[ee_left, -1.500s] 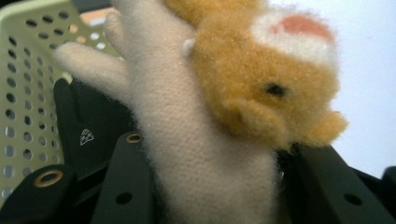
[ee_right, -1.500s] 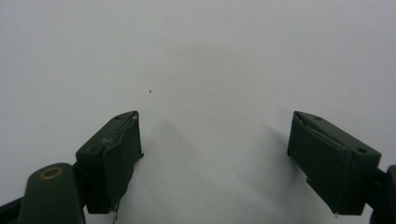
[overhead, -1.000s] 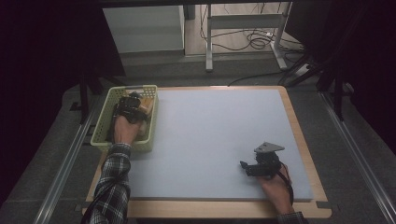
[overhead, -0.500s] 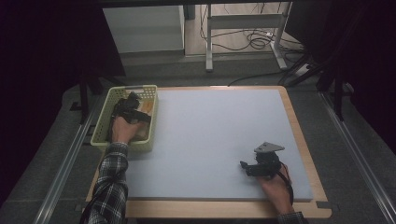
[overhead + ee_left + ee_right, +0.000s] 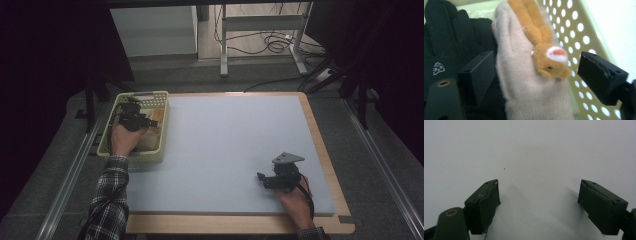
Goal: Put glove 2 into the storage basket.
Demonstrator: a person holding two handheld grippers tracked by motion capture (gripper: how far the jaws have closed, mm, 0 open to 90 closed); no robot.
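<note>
Left gripper (image 5: 536,75), jaws just opened, wide apart, astride beige fleece glove with orange plush rabbit (image 5: 529,75); black knit glove (image 5: 451,45) beside, within pale green perforated plastic basket (image 5: 579,32); right gripper (image 5: 539,205) agape over bare mat

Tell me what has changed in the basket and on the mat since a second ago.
The left gripper has just opened its jaws; the beige glove with the orange plush animal lies between them, and on the right side there is a clear gap. The hand has drawn back slightly inside the green basket. The black glove lies beside it. The right gripper stayed open on the mat.
</note>
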